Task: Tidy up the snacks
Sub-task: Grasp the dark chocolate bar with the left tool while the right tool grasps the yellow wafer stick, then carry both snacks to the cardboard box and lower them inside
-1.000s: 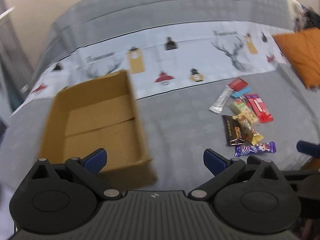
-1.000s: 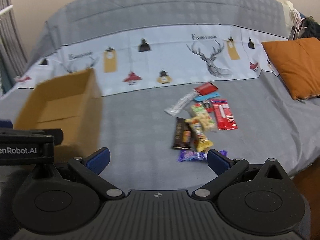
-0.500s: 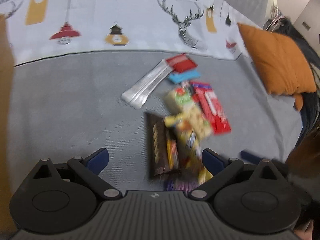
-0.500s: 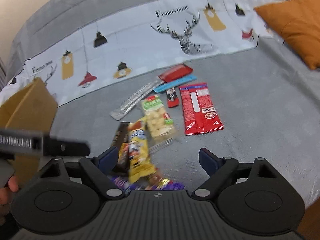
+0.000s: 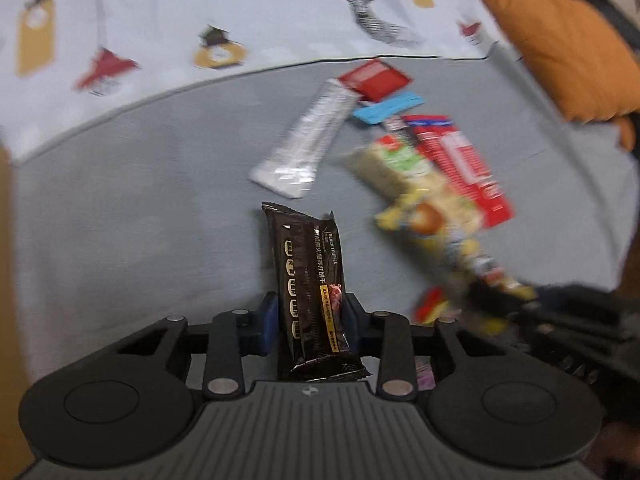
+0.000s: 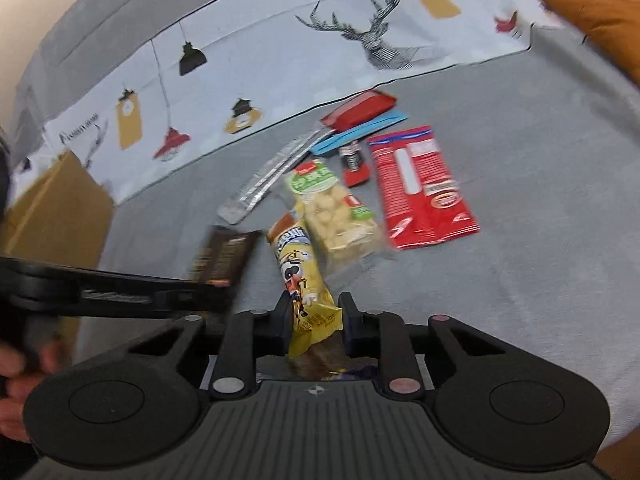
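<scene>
My left gripper [image 5: 310, 318] is shut on a black snack packet [image 5: 308, 276], which also shows in the right wrist view [image 6: 224, 256]. My right gripper [image 6: 316, 322] is shut on a yellow snack packet [image 6: 300, 272]; it appears blurred in the left wrist view [image 5: 452, 248]. More snacks lie on the grey bed: a silver bar [image 5: 308, 140], a red packet [image 5: 374, 80], a blue stick [image 5: 388, 108], a clear packet of pale bites [image 6: 332, 208] and a long red packet [image 6: 420, 188]. The cardboard box [image 6: 56, 208] stands at the left.
An orange pillow [image 5: 560, 48] lies at the right. A patterned white sheet [image 6: 280, 64] crosses the bed behind the snacks. A purple wrapper [image 6: 360, 372] peeks out under my right gripper. The left gripper's body [image 6: 100, 288] reaches across the right wrist view.
Both grippers moved down from above the box side to the snack pile and closed: the left on the black packet, the right on the yellow packet.
</scene>
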`<act>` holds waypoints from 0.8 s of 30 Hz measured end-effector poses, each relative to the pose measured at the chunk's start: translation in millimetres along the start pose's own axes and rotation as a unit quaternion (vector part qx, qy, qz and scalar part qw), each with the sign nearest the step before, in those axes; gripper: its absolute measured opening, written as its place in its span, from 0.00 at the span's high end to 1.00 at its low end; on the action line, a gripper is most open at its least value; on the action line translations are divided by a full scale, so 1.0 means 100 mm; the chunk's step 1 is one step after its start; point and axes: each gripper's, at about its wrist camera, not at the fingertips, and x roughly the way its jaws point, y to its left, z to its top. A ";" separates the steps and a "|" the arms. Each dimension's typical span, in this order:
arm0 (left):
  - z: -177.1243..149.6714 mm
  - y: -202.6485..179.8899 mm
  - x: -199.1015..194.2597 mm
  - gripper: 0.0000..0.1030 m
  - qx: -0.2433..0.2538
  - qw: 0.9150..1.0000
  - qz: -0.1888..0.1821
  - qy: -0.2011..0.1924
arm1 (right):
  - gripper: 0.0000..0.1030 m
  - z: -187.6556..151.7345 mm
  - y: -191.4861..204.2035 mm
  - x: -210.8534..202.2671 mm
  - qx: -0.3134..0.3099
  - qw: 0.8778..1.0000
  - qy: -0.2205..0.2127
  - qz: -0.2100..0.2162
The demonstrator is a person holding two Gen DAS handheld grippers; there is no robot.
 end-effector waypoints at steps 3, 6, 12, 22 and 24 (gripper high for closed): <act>-0.12 0.09 0.01 0.54 -0.012 1.000 0.008 0.003 | 0.76 -0.08 0.11 0.00 -0.056 0.997 0.005 -0.053; -0.19 0.13 0.07 0.40 -0.009 1.000 0.007 0.009 | 0.66 -0.09 0.10 -0.06 -0.067 0.996 -0.014 -0.057; -0.13 -0.01 0.17 0.43 0.031 0.999 0.026 -0.018 | 0.56 0.02 0.06 0.00 -0.068 0.997 -0.020 -0.040; -0.10 -0.02 0.10 0.58 0.023 0.998 0.052 -0.009 | 0.83 0.10 0.09 0.14 -0.071 0.997 0.013 -0.022; -0.07 0.01 0.06 0.58 0.000 0.999 0.052 0.009 | 0.85 0.14 0.08 0.02 -0.064 0.998 -0.011 -0.008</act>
